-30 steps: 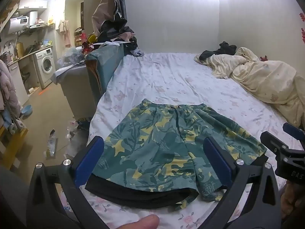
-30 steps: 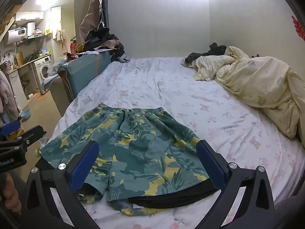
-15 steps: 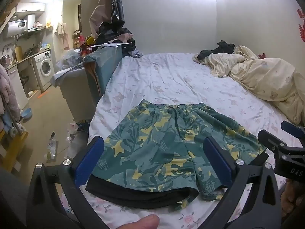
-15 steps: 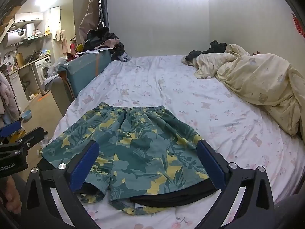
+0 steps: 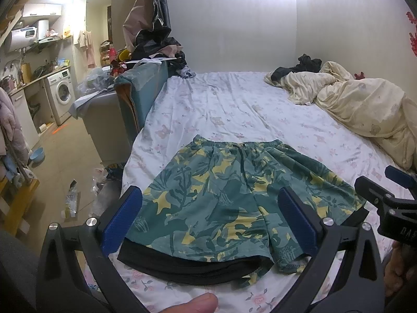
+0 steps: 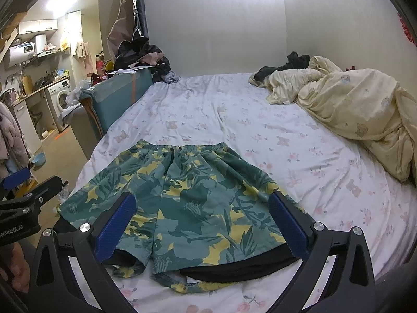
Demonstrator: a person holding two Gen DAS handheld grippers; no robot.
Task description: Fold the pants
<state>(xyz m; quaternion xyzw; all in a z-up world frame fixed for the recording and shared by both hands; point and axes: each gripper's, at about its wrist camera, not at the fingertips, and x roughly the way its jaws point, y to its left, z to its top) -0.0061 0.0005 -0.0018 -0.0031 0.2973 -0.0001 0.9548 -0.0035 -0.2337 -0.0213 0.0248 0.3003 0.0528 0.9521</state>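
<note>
Green and yellow leaf-print shorts (image 5: 221, 200) lie spread flat on the near part of the bed, waistband away from me, black lining showing at the leg hems. They also show in the right wrist view (image 6: 187, 198). My left gripper (image 5: 208, 216) is open and empty, held above the left leg hem. My right gripper (image 6: 202, 219) is open and empty, above the right leg hem. The right gripper shows at the right edge of the left wrist view (image 5: 385, 198), and the left gripper at the left edge of the right wrist view (image 6: 23, 200).
The bed (image 5: 234, 104) has a white floral sheet. A cream duvet (image 6: 359, 114) and dark clothes (image 6: 294, 61) lie at its far right. A teal headboard-like panel (image 5: 140, 91) with piled clothes stands left of the bed. The floor (image 5: 57, 161) holds litter, a washing machine (image 5: 62, 94) behind.
Both grippers have risen and pulled back slightly, so the shorts sit a little lower and farther in both views. The shorts have not moved. Both grippers stay open.
</note>
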